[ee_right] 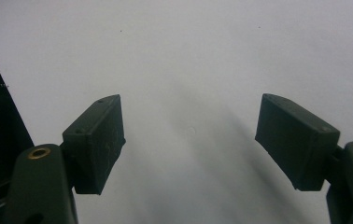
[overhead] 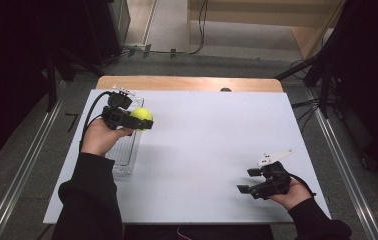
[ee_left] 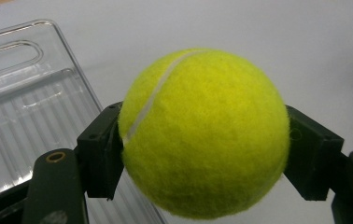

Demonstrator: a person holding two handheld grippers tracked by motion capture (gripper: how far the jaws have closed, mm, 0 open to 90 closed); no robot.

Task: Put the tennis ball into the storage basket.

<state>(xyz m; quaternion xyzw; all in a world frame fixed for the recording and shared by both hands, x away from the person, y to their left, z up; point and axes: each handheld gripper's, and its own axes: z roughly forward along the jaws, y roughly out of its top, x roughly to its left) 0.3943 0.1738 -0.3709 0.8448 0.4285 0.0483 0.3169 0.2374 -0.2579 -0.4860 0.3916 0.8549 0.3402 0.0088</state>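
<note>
Overhead, the table [overhead: 207,150] wears a white sheet, with grey floor and dark curtains around. At nine o'clock the left claw [overhead: 139,121] clamps a yellow tennis ball [overhead: 141,116] above a clear plastic tray [overhead: 127,150]. At four o'clock the right claw [overhead: 248,180] gapes wide, empty.

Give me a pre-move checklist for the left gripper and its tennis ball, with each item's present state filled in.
1. Grip: left gripper has one jaw on each side of the tennis ball: ok.
2. Ball lifted off the table: cannot tell.
3. Clear tray lies flat on the white table, beside the ball: ok.
4. Tray interior bare where it shows in the left gripper view: ok.
5. Right gripper open, holding nothing, far from the ball: ok.
6. Bare table between the two grippers: ok.
</note>
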